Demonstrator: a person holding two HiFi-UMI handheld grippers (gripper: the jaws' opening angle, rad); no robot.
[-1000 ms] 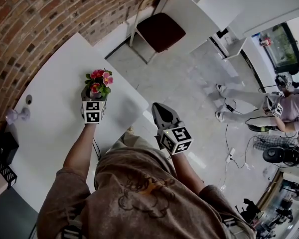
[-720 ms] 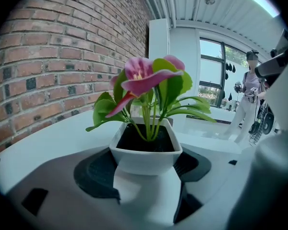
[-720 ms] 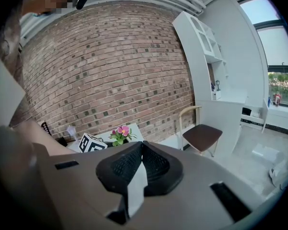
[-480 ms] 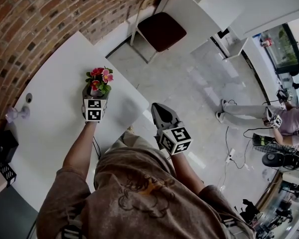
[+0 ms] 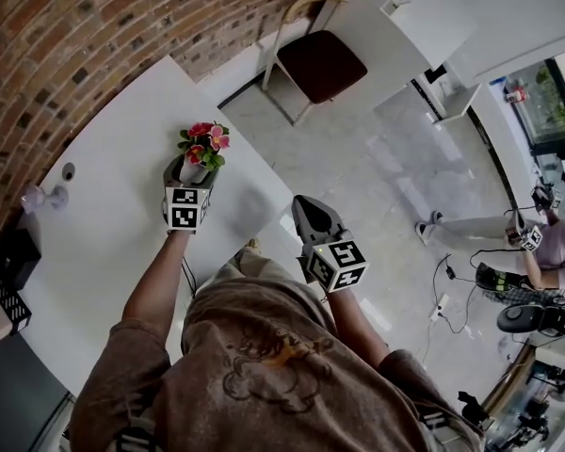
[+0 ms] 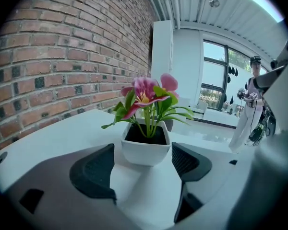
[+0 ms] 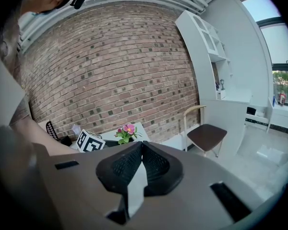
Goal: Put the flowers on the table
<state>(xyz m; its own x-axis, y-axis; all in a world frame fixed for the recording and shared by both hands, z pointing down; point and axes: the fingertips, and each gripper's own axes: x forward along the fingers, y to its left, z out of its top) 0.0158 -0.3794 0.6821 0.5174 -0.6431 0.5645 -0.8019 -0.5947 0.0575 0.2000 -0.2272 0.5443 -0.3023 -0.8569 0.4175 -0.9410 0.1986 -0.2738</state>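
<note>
Looking along the left gripper, its jaws are spread wide and gripping nothing, with the little white pot sitting right between the two pads and a visible gap on each side, so no contact as far as I can see. The pot looks to be resting on the white table, up near the end closest to the brick wall and not far from the table's edge. The pink flowers and green leaves stick up out of it, upright. The right gripper is clamped shut on nothing and hangs out past the table over the floor, well away from the pot. Handling-wise, my guess is this thing is light, probably plastic or glazed ceramic, so the sides could be a bit slick, and with the bloom up top it's tippy if bumped. The petals and stems look soft and floppy, no good for grabbing. If it needs moving again, I'd take it by the squared pot walls, low and level, pads on two opposite flat sides. Backing straight out without clipping a wall is the only thing I'd worry about.
</note>
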